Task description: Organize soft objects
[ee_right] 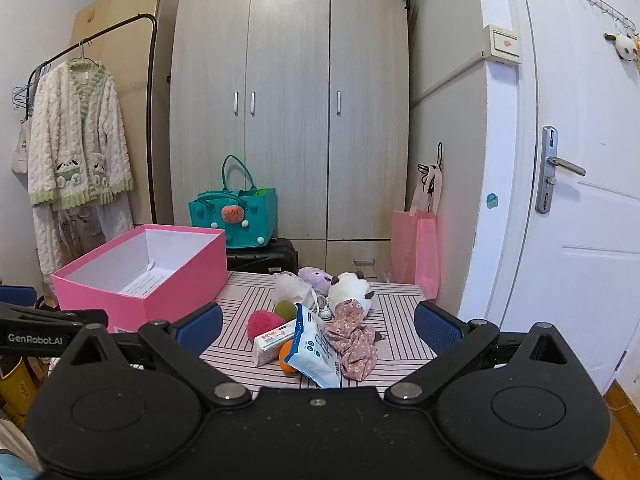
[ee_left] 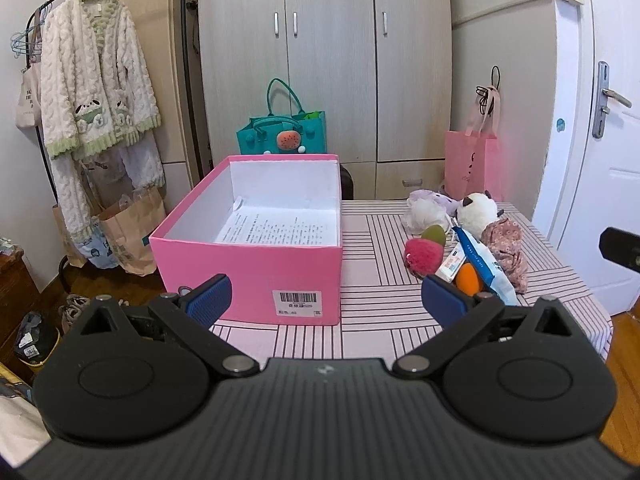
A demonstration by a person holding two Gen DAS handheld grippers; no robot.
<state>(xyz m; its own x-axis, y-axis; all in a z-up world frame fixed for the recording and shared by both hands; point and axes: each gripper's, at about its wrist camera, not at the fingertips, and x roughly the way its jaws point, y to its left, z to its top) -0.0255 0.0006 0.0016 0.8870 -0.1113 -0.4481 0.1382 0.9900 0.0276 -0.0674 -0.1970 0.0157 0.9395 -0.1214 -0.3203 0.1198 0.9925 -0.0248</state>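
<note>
An open pink box [ee_left: 256, 268] stands on the striped table, with only a printed sheet inside; it also shows in the right wrist view [ee_right: 160, 292]. To its right lies a pile of soft things: a red plush [ee_left: 422, 256], a white plush [ee_left: 476, 210], a floral cloth [ee_left: 506, 252], a blue-white wipes pack [ee_left: 486, 268] and an orange piece [ee_left: 469, 278]. My left gripper [ee_left: 327, 300] is open and empty in front of the box. My right gripper [ee_right: 319, 328] is open and empty, just before the pile [ee_right: 316, 336].
The table [ee_left: 380, 320] has a pink striped cloth. Behind it stand a wardrobe [ee_right: 288, 112], a teal bag [ee_left: 282, 136] and a pink bag [ee_left: 472, 164]. A clothes rack with a robe [ee_left: 92, 92] is left; a white door [ee_right: 568, 200] is right.
</note>
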